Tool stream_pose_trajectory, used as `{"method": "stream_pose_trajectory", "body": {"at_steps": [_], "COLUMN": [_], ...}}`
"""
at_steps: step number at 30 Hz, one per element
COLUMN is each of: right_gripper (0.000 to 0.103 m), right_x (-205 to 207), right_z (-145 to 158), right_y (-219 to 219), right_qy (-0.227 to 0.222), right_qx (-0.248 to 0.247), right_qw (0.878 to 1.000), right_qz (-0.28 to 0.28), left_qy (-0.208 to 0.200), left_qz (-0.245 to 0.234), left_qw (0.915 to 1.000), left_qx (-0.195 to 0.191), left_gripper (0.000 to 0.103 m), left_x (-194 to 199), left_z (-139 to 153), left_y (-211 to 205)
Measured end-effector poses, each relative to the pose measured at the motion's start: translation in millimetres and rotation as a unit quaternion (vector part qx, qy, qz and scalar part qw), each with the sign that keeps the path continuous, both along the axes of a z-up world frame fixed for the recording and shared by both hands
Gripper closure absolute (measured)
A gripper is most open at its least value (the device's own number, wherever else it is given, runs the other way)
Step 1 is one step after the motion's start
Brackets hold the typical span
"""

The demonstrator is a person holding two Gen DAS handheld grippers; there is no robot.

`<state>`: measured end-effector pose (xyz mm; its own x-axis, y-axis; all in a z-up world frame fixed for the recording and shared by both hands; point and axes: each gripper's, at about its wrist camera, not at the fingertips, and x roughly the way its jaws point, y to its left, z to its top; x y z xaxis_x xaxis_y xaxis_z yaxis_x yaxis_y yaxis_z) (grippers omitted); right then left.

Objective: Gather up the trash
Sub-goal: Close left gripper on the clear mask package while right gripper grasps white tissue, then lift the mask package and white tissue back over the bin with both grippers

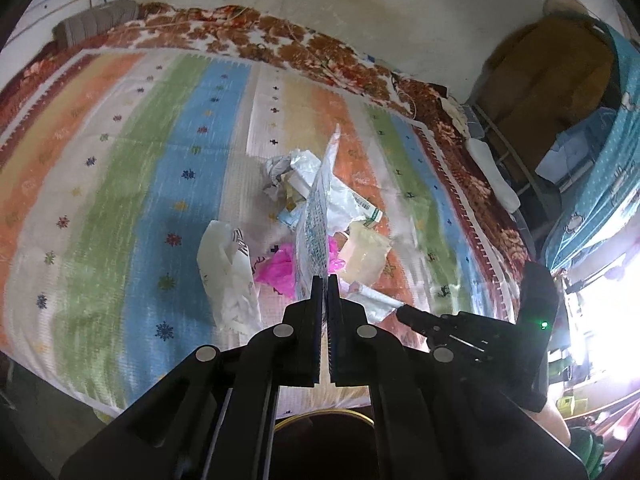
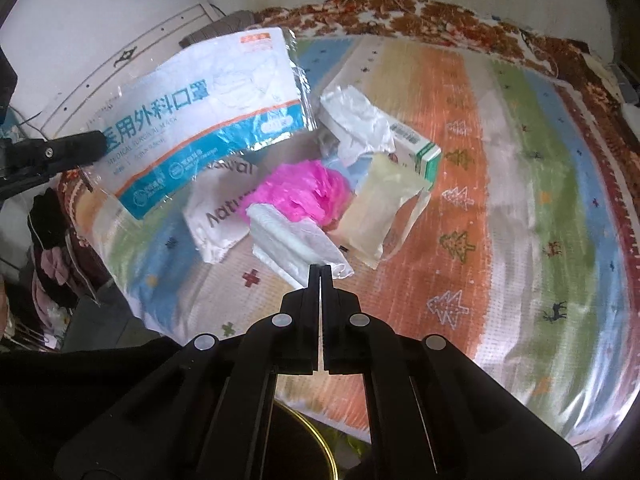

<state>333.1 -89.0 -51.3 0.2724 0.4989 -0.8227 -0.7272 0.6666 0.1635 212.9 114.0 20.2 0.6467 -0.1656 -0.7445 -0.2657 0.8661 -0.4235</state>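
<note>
A pile of trash lies on a striped blanket (image 2: 500, 168). My left gripper (image 1: 325, 280) is shut on a blue and white mask packet (image 1: 316, 220), held edge-on above the pile; the packet shows flat in the right wrist view (image 2: 200, 120), with the left gripper (image 2: 94, 144) at its left edge. My right gripper (image 2: 321, 270) is shut on a white plastic wrapper (image 2: 296, 240). In the pile are a pink plastic bag (image 2: 304, 192), a beige pouch (image 2: 380, 208), a green and white box (image 2: 420, 148) and a white paper bag (image 2: 216, 216).
A dark bin with a gold rim (image 2: 312, 440) stands below the bed's near edge, also in the left wrist view (image 1: 324, 416). Clothes (image 2: 52, 248) hang at the left. A brown cabinet (image 1: 552, 64) stands right of the bed.
</note>
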Motion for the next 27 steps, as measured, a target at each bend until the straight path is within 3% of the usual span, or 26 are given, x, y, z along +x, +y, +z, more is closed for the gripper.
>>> {"method": "stream_pose_trajectory", "body": {"at_steps": [15,27], "right_gripper": [0.103,0.103], "right_x": [-59,-94], "right_z": [60,69], "right_y": [-28,-57], "right_qy": [-0.06,-0.075], "right_qx": [0.026,0.028], "right_qw": [0.998,0.996], "right_qz": [-0.01,-0.037], "left_qy": [-0.015,-0.015], "left_qz": [-0.023,-0.042], "left_qw": [0.9994,0.9985], "left_qx": [0.019,0.031], "left_gripper": [0.102,0.102], "left_x": [-45,-83], "left_z": [20,16], "left_y": [-37,-62]}}
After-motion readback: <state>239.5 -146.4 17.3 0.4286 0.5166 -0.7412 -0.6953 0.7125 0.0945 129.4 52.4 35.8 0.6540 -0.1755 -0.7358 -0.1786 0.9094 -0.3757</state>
